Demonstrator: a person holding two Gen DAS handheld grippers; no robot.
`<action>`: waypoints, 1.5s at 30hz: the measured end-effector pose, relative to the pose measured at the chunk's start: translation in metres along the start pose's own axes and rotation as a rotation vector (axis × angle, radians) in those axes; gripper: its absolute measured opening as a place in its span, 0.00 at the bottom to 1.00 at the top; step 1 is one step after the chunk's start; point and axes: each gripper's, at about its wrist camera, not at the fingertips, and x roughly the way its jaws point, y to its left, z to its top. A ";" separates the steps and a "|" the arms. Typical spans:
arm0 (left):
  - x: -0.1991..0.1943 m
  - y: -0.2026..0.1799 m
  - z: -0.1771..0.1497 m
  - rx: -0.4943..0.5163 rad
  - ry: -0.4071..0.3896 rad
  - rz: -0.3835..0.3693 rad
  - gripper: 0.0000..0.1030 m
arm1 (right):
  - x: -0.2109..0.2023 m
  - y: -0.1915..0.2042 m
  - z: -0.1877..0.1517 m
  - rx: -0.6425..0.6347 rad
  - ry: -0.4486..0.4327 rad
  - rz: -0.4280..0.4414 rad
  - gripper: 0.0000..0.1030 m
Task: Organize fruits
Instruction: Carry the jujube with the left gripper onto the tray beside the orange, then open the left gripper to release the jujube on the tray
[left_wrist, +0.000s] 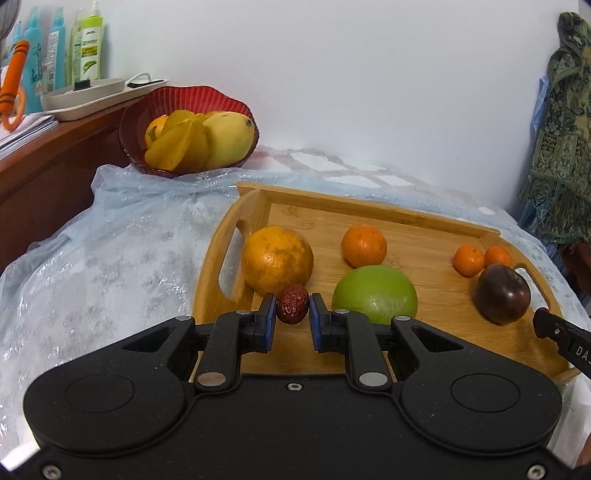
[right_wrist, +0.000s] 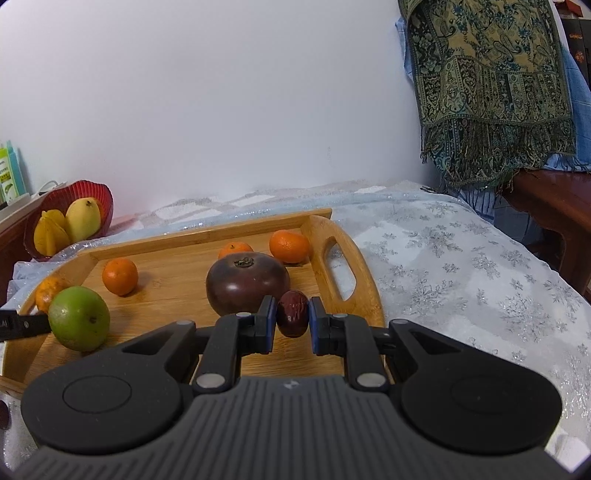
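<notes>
A wooden tray (left_wrist: 424, 218) lies on the cloth-covered table. My left gripper (left_wrist: 292, 308) is shut on a wrinkled red date (left_wrist: 291, 303) just above the tray's left part, beside a large orange (left_wrist: 277, 260) and a green fruit (left_wrist: 375, 294). My right gripper (right_wrist: 291, 314) is shut on another red date (right_wrist: 292, 312) near the tray's right handle, in front of a dark purple fruit (right_wrist: 247, 283). A medium orange (left_wrist: 364, 245) and two small tangerines (left_wrist: 469, 260) also lie on the tray (right_wrist: 177, 258). The right gripper's tip shows in the left wrist view (left_wrist: 546, 325).
A red bowl (left_wrist: 207, 98) with a mango and yellow starfruit stands at the table's back left. A wooden sideboard (left_wrist: 44, 155) with bottles and a dish lies left. A patterned scarf (right_wrist: 487, 85) hangs at the right over wooden furniture (right_wrist: 554, 199).
</notes>
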 end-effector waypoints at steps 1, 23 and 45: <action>0.002 0.000 0.000 -0.001 0.005 0.000 0.18 | 0.001 0.000 0.000 -0.002 0.003 -0.002 0.21; 0.020 -0.003 -0.004 0.020 0.051 0.013 0.18 | 0.013 0.004 0.001 -0.025 0.022 -0.015 0.21; 0.021 -0.002 -0.004 0.014 0.055 0.005 0.18 | 0.018 0.004 -0.002 -0.032 0.050 -0.021 0.22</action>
